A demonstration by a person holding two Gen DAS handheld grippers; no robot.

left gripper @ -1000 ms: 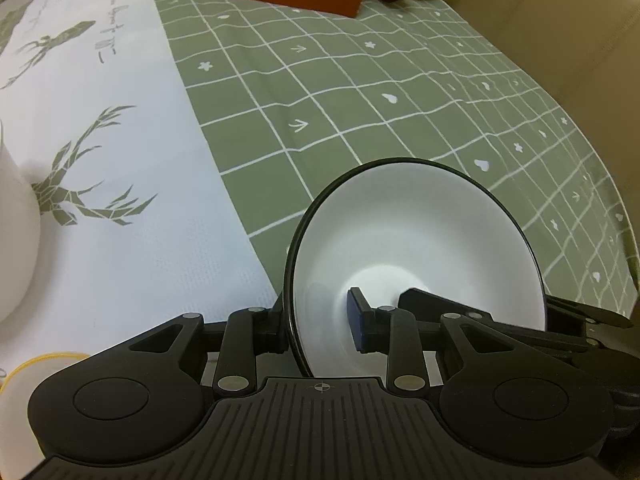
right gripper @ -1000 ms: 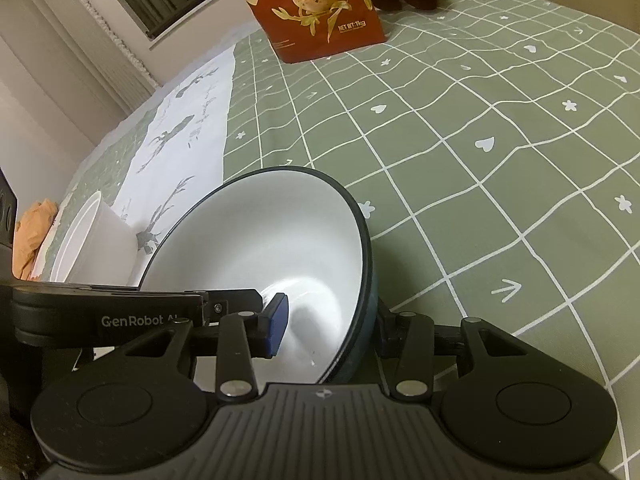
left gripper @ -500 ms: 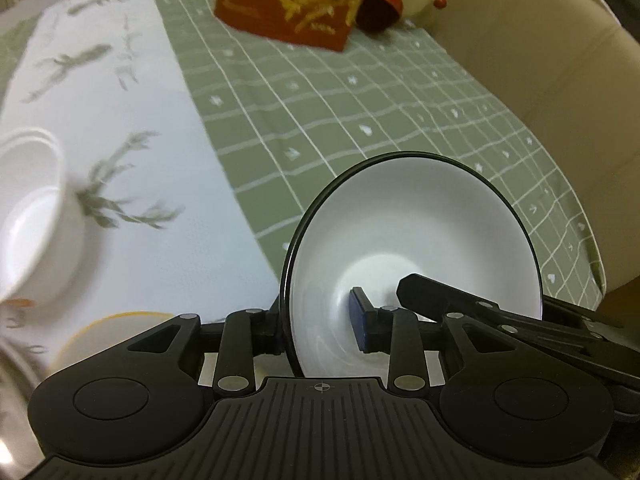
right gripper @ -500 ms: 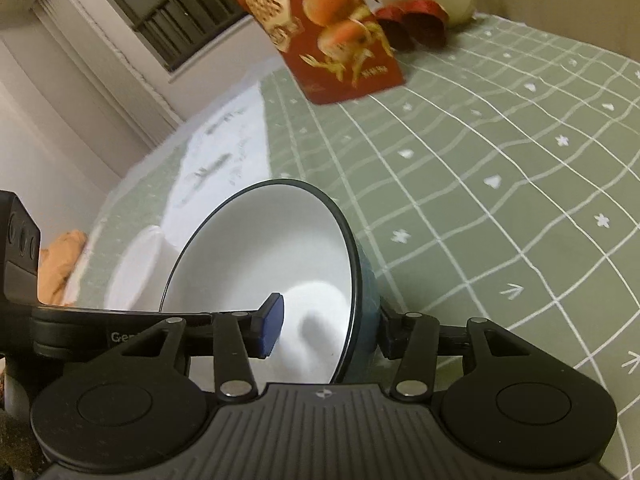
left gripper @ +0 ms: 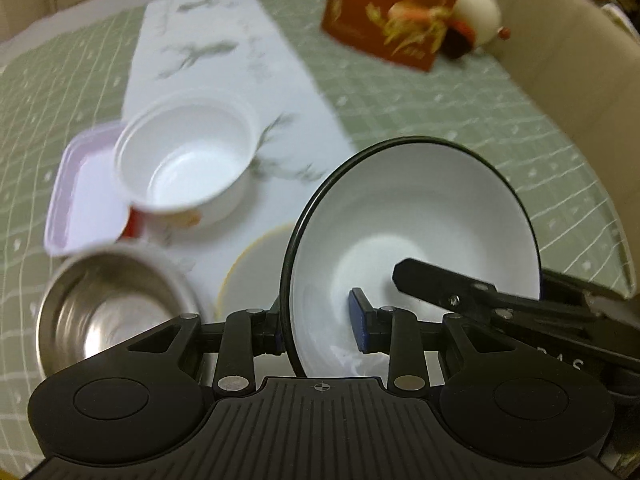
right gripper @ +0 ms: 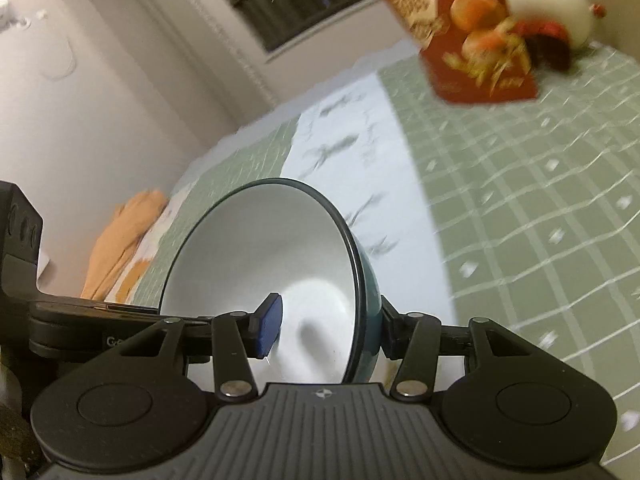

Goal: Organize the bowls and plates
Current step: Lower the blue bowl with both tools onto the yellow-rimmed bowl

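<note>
White inside and dark-rimmed, the bowl point(left gripper: 416, 232) sits low and right of centre in your left wrist view, held up on edge above the green checked tablecloth point(left gripper: 460, 112). Your left gripper point(left gripper: 320, 332) has the bowl's wall between its pads, one outside, the blue one inside; its jaws are closing on it. Your right gripper point(right gripper: 324, 332) straddles the opposite wall of the same bowl point(right gripper: 264, 248), low in the middle of its own view, with the blue pad standing clear of the inner face, so you cannot tell whether it bites. Left of the bowl in the left view, a yellow-rimmed plate point(left gripper: 256, 276) lies on the white deer-print runner point(left gripper: 208, 52). Farther left stand a steel bowl point(left gripper: 112, 308), a white plastic tub point(left gripper: 188, 160) and a pink tray point(left gripper: 84, 200) behind it, all blurred. A red food box point(left gripper: 396, 12) leans at the upper right, with a white round ornament point(left gripper: 480, 12) beside it.
</note>
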